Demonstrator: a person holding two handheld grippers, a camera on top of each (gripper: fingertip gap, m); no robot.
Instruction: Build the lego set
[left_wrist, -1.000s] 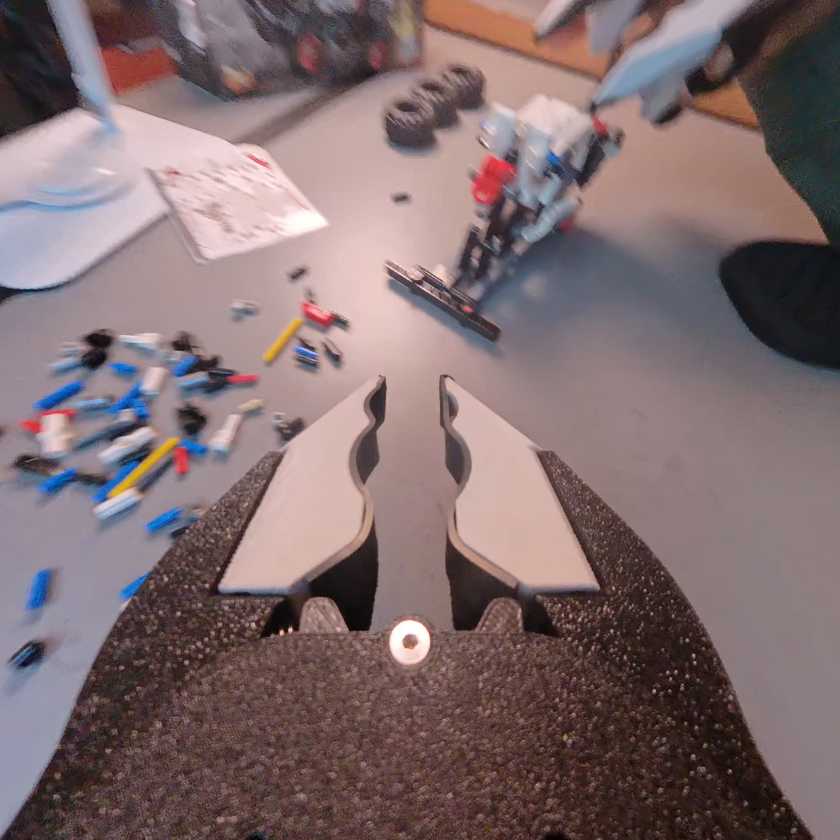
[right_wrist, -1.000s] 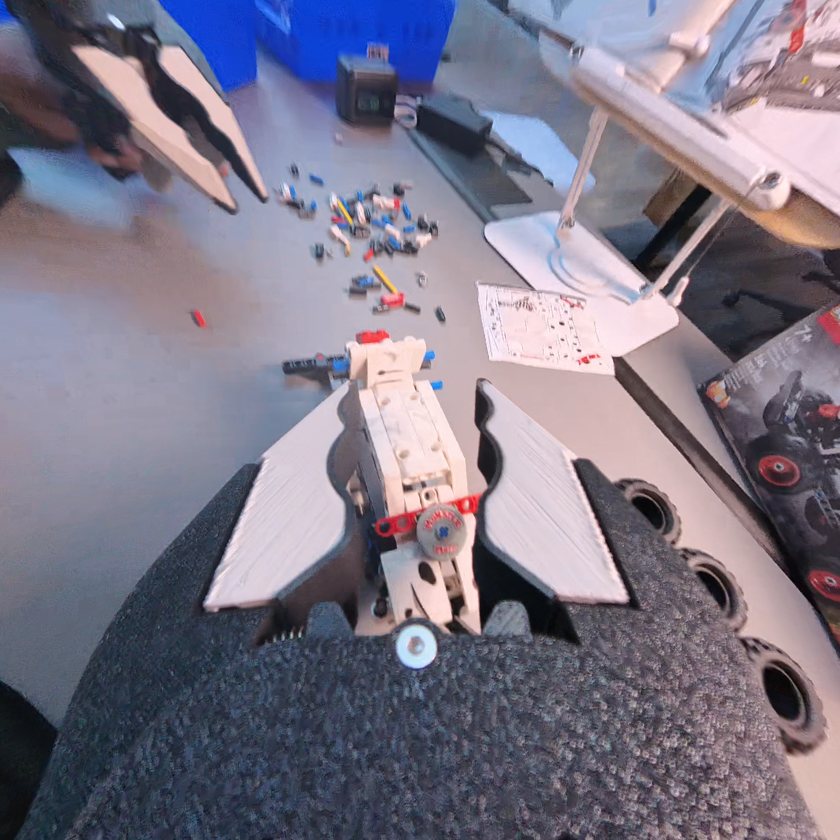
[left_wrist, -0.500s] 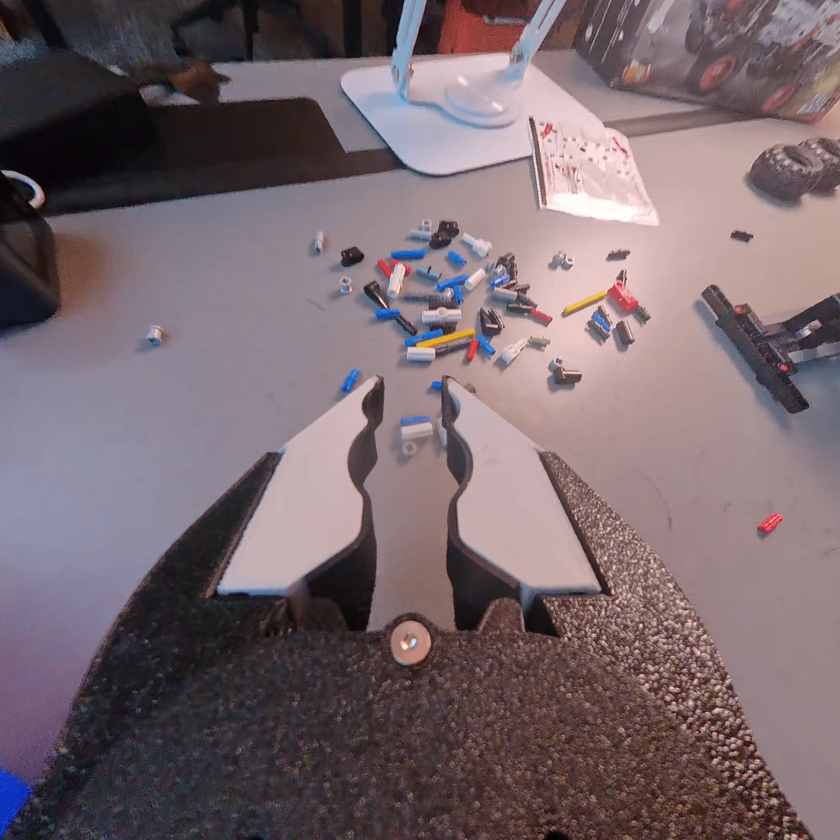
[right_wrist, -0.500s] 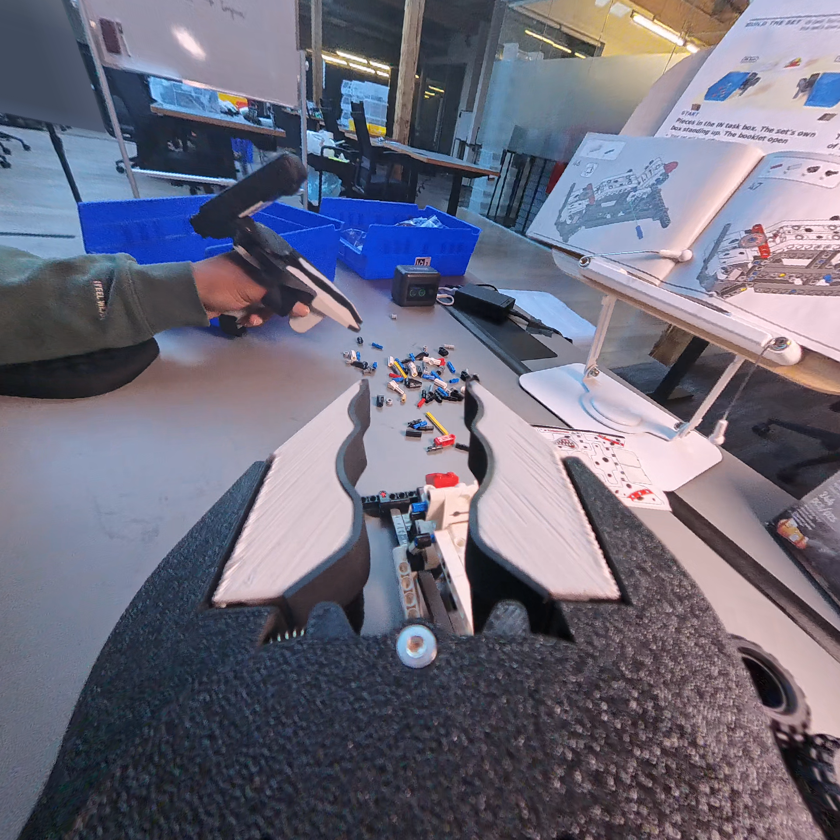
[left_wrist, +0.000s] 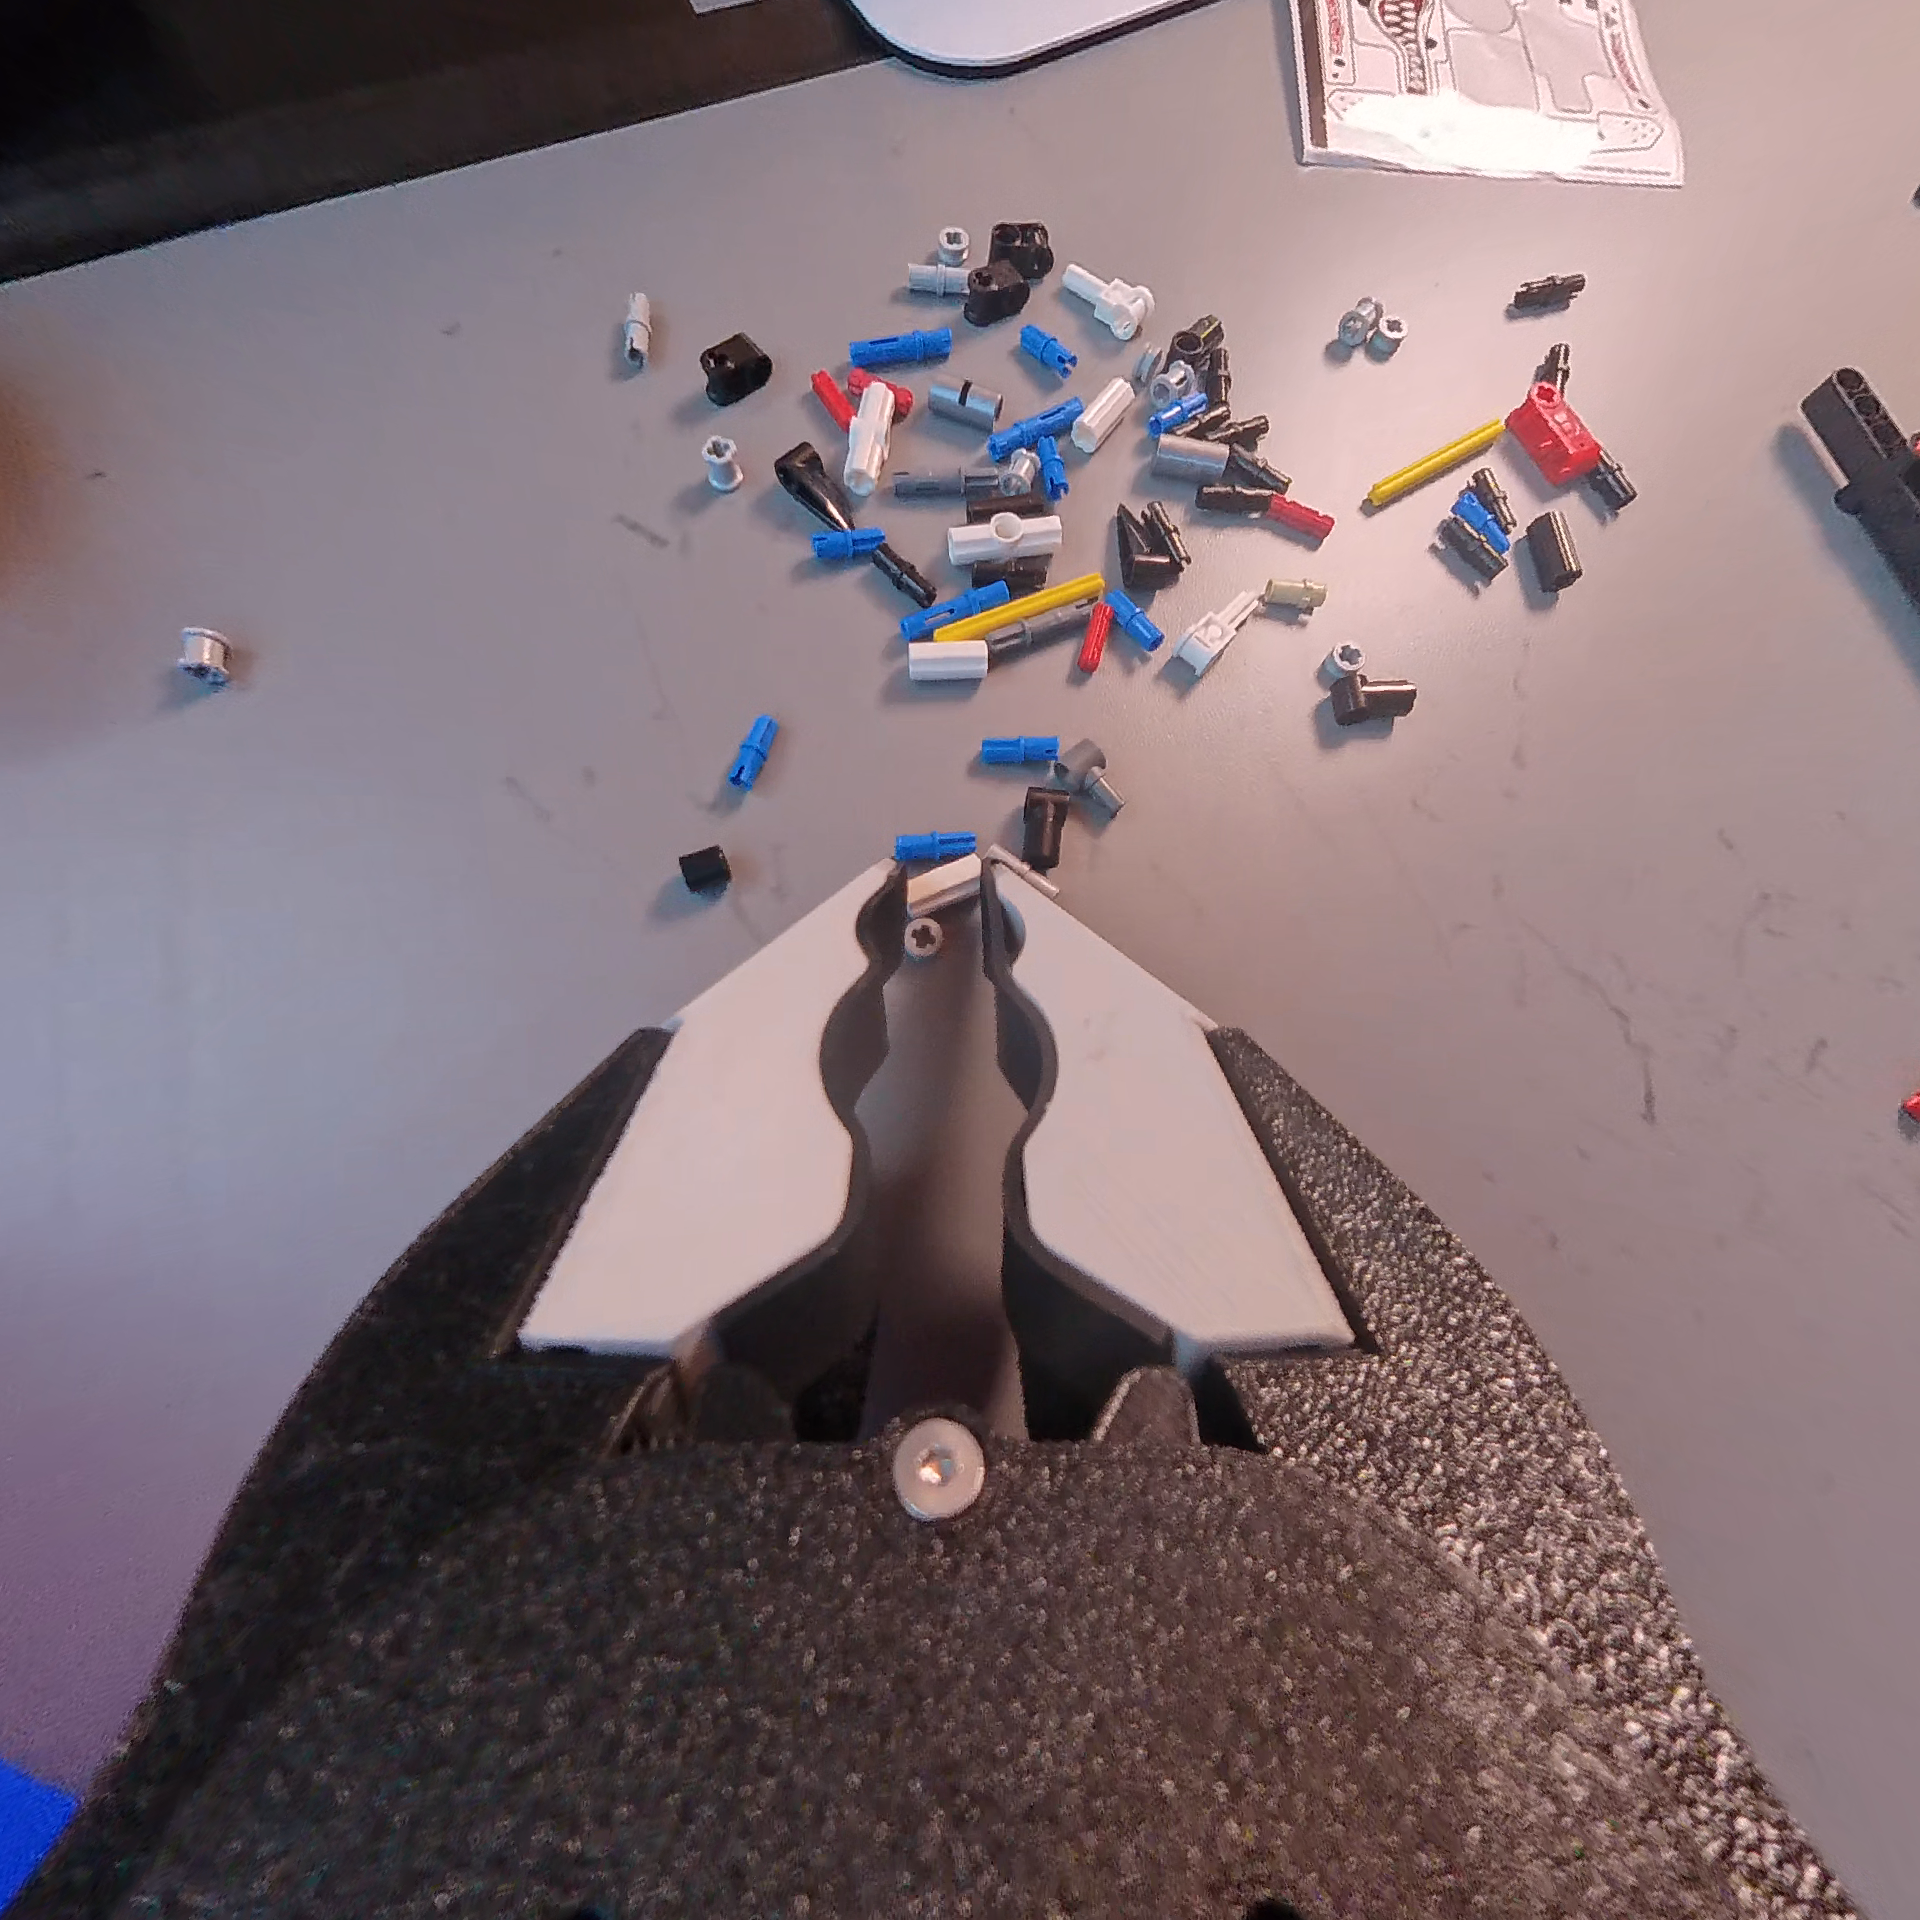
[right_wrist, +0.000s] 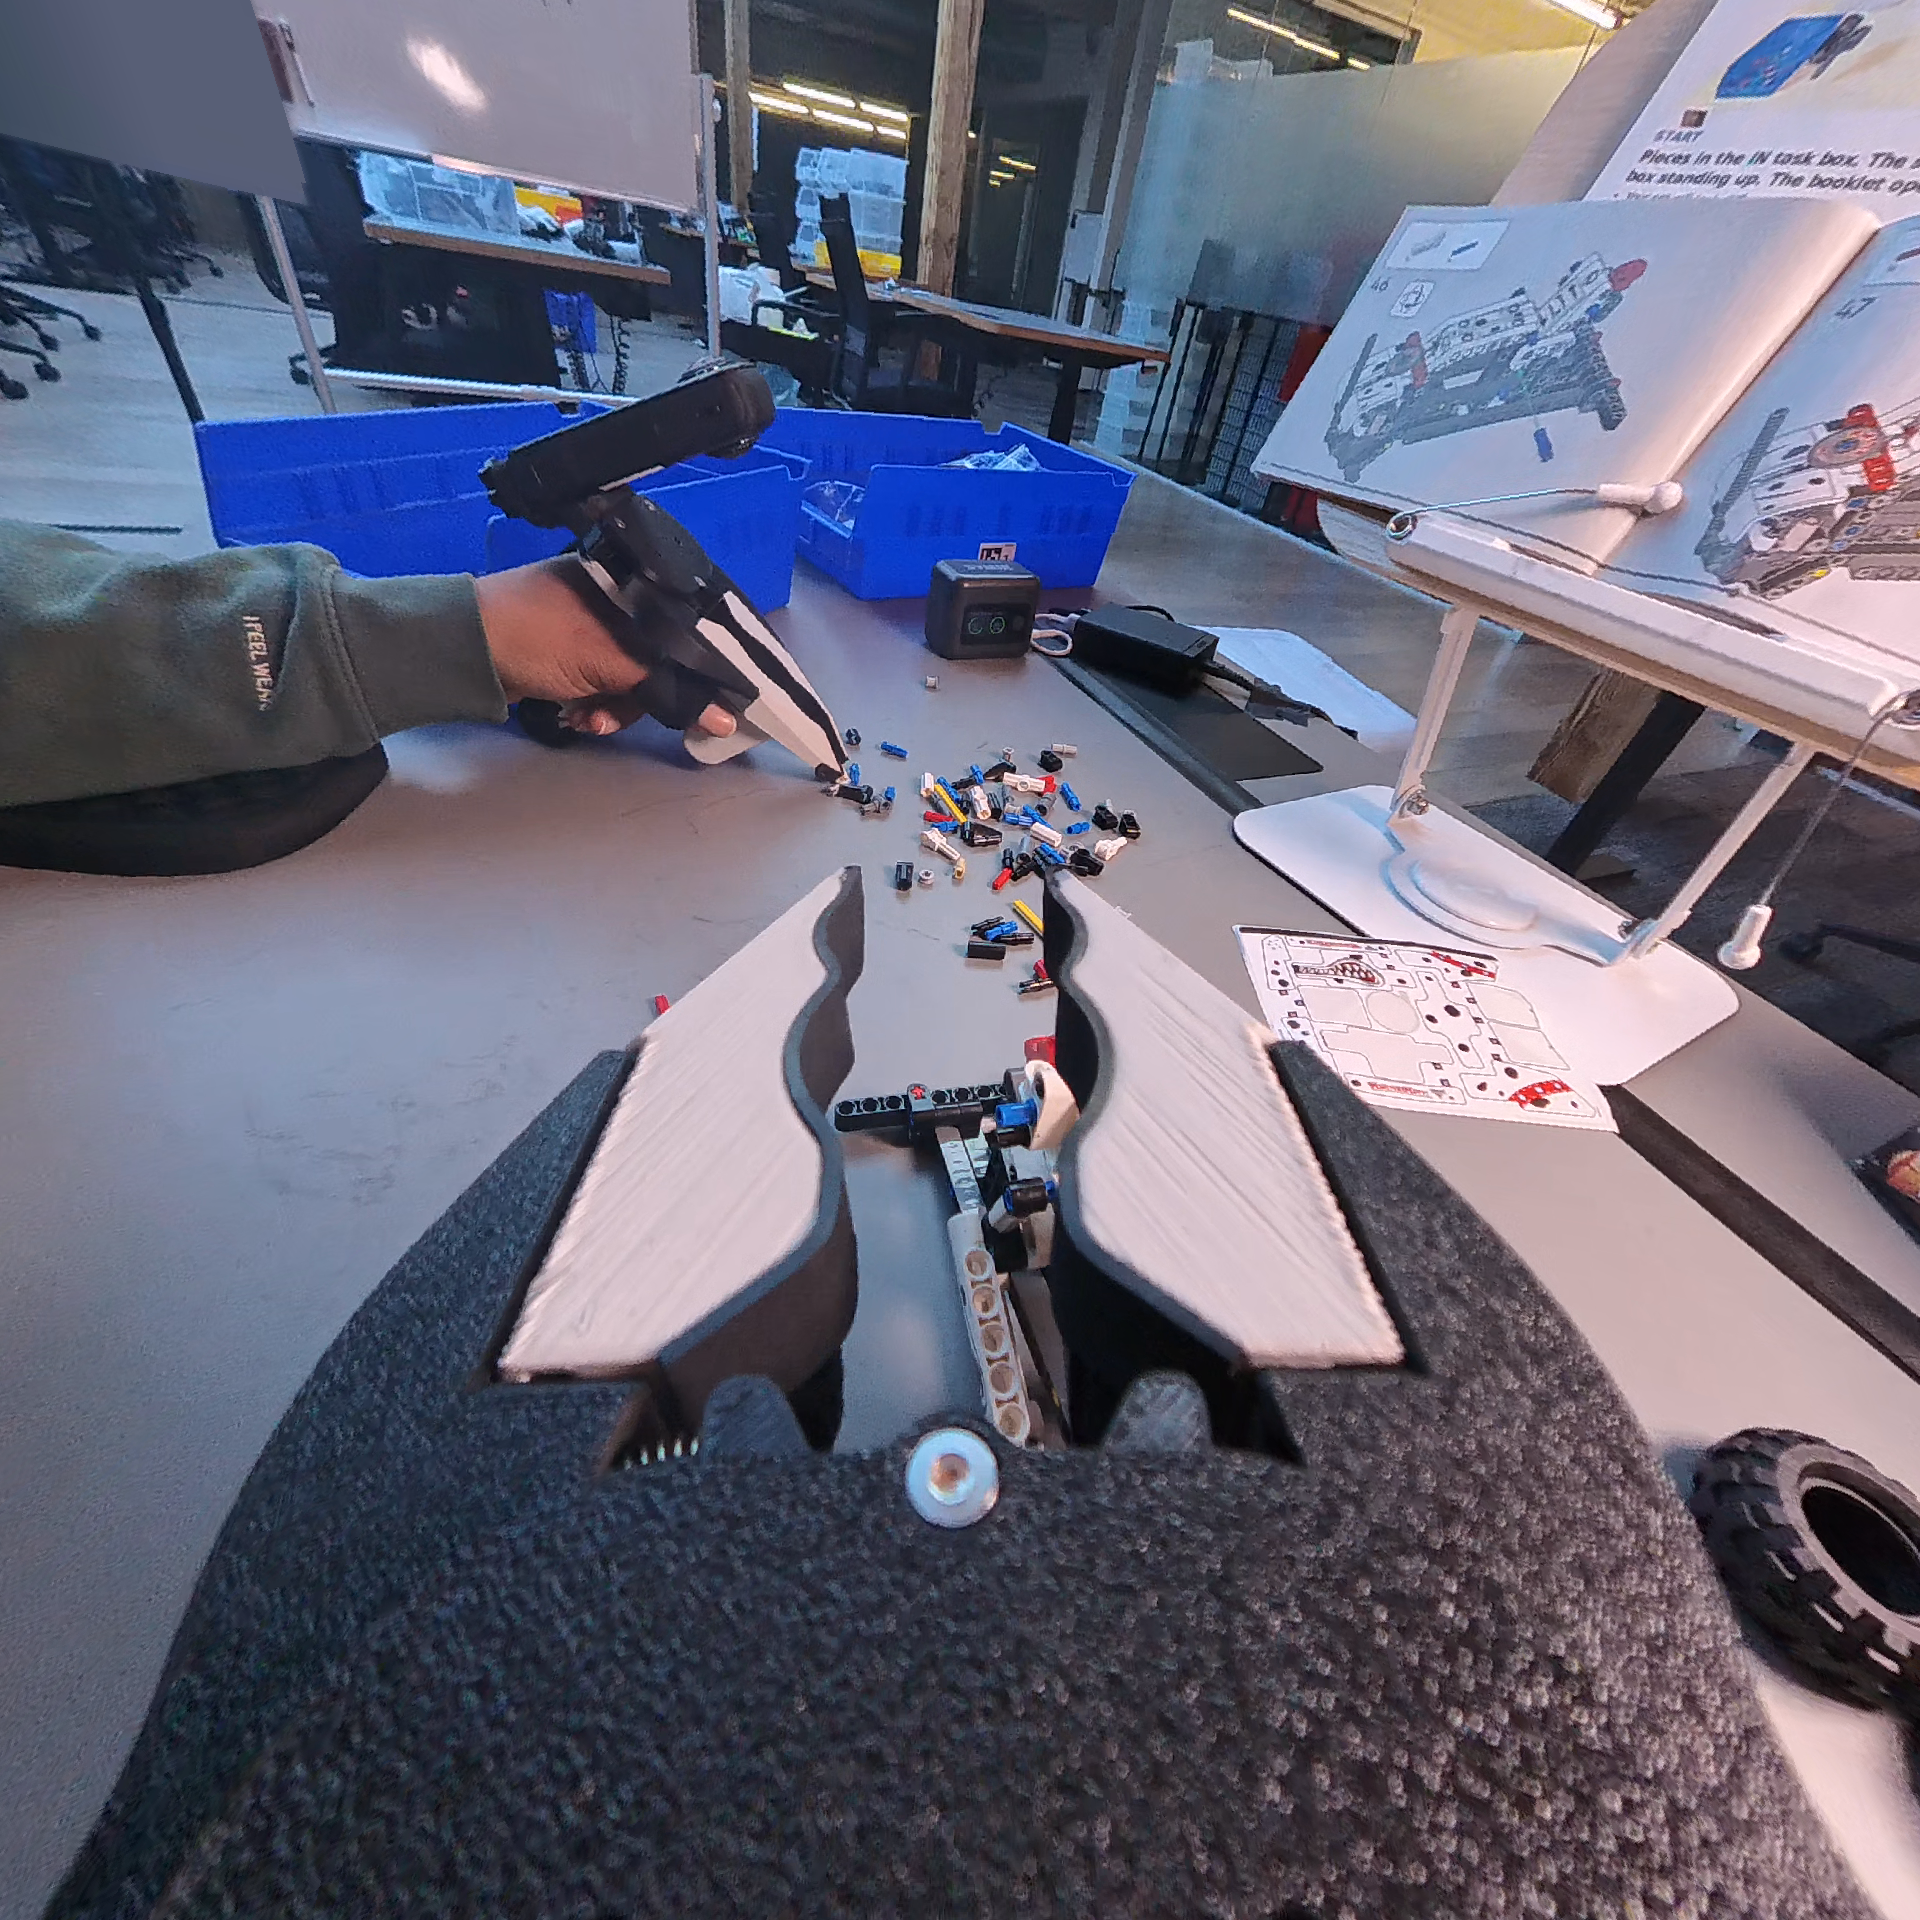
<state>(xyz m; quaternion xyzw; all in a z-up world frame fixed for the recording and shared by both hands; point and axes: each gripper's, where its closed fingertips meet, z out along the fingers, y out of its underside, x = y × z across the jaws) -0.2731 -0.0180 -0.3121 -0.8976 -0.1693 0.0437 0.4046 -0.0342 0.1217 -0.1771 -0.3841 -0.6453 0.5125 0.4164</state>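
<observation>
Lowered left tool (left_wrist: 940, 883) now pinches a white piece (left_wrist: 938, 889) at its tips.

Counts on the table (left_wrist: 312, 935)
Two yellow axles (left_wrist: 1023, 608), one tyre (right_wrist: 1813, 1569), two blue bins (right_wrist: 966, 509), one sticker sheet (right_wrist: 1413, 1023), one open booklet (right_wrist: 1621, 384); loose pins too many to count.

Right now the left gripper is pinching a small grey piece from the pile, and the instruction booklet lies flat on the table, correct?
Not quite. The left gripper does pinch a small grey piece by the pile, but the instruction booklet is not flat on the table: the right wrist view shows it propped open on a white stand.
</observation>
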